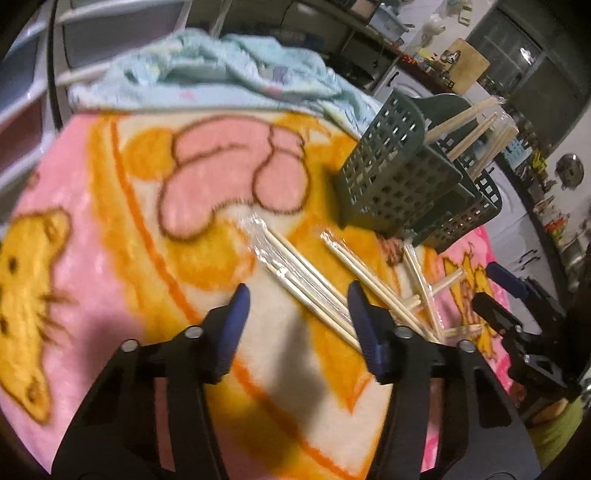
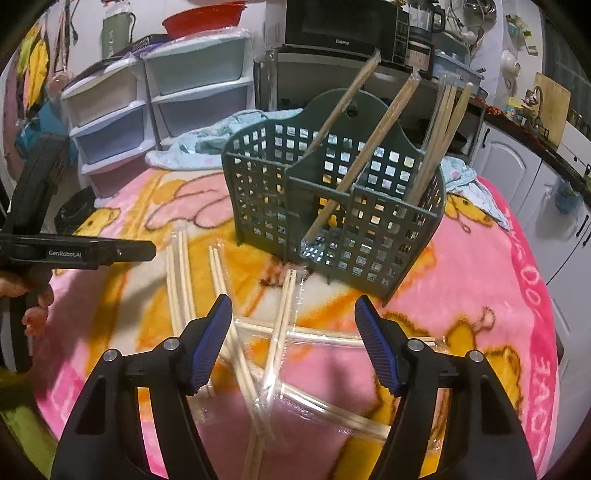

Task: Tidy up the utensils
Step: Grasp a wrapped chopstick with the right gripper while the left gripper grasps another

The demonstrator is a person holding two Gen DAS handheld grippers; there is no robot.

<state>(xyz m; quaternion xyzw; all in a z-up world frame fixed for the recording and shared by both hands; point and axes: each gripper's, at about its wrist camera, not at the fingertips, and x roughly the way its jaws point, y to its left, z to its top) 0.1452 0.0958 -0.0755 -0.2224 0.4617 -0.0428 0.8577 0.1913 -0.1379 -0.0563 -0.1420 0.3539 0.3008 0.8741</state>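
A dark green lattice utensil basket [image 1: 399, 177] [image 2: 332, 206] stands on a pink and yellow blanket [image 1: 122, 229]. Several wooden chopsticks [image 2: 439, 136] lean upright in its compartments. More plastic-wrapped chopsticks [image 1: 303, 273] [image 2: 280, 325] lie loose and crossed on the blanket in front of it. My left gripper [image 1: 298, 286] is open low over one wrapped pair, which runs between its blue pads without being pinched. My right gripper [image 2: 292, 299] is open above the crossed pile, holding nothing. It also shows at the right edge of the left wrist view.
A crumpled pale blue towel [image 1: 221, 70] lies on the blanket behind the basket. Plastic drawer units [image 2: 155, 96] and a microwave [image 2: 343, 29] stand beyond. A hand [image 2: 33, 295] grips the left tool at the left edge.
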